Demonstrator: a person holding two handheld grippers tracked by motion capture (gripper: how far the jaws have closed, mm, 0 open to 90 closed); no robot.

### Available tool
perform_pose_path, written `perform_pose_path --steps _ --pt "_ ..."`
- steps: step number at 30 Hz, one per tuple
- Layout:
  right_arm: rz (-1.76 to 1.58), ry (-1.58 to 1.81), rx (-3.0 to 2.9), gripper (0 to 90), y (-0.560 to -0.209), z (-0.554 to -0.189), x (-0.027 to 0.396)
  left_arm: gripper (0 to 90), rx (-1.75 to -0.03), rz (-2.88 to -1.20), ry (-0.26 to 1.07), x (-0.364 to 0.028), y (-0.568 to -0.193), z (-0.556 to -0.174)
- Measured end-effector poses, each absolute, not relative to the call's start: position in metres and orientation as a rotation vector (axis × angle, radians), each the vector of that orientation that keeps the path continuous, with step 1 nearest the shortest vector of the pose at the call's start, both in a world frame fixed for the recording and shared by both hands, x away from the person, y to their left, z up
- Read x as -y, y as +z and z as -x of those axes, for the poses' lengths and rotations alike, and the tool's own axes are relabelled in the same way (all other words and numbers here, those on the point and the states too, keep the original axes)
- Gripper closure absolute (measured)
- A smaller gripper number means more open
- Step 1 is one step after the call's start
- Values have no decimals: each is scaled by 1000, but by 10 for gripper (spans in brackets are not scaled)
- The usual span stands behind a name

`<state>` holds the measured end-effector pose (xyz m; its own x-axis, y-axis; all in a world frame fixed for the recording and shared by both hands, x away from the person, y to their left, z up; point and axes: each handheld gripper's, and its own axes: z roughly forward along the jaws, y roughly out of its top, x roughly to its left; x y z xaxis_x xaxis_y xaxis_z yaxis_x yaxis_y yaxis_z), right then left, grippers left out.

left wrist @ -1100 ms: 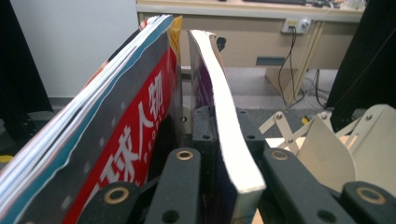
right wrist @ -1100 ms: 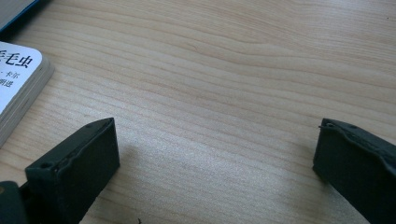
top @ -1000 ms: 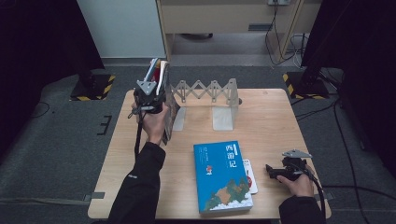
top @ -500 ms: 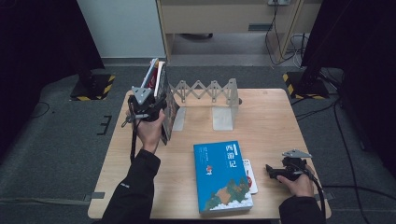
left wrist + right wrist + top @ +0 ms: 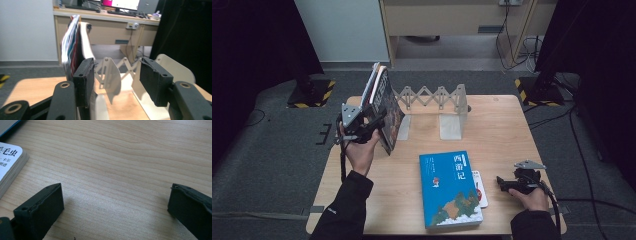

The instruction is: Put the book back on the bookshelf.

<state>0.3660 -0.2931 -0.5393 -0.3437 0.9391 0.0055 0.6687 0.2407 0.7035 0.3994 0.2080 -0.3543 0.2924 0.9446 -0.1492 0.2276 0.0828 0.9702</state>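
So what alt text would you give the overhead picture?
A person's left gripper, jaws just opened, is beside upright books leaning at an expanding rack. A blue book lies flat on the wooden table; the right gripper rests nearby.

The left tongs (image 5: 374, 122) have just been opening, with nothing between the jaws; the right tongs (image 5: 502, 182) rest low, jaws wide apart.

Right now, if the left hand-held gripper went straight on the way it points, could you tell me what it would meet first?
Probably the white expandable book rack, seen between its open jaws; the left hand-held gripper has just been opening, and the leaning books stand beside its left jaw. Depth is unclear.
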Motion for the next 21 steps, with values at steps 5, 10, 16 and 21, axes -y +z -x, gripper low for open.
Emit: perform_pose_path --steps 5,10,16,21 --pt "-1473 869 -2097 4 -539 -366 293 430 -1154 -1423 756 -212 -364 -388" --pt "-1473 869 -2097 4 -539 -366 293 419 -1145 -1458 733 -212 -375 -380" --pt "-1483 869 -2092 5 -539 -367 293 401 -1136 -1493 653 -213 -385 -367" --pt "-1488 863 -2084 3 -539 -370 293 393 -1150 -1535 600 -212 -401 -363"
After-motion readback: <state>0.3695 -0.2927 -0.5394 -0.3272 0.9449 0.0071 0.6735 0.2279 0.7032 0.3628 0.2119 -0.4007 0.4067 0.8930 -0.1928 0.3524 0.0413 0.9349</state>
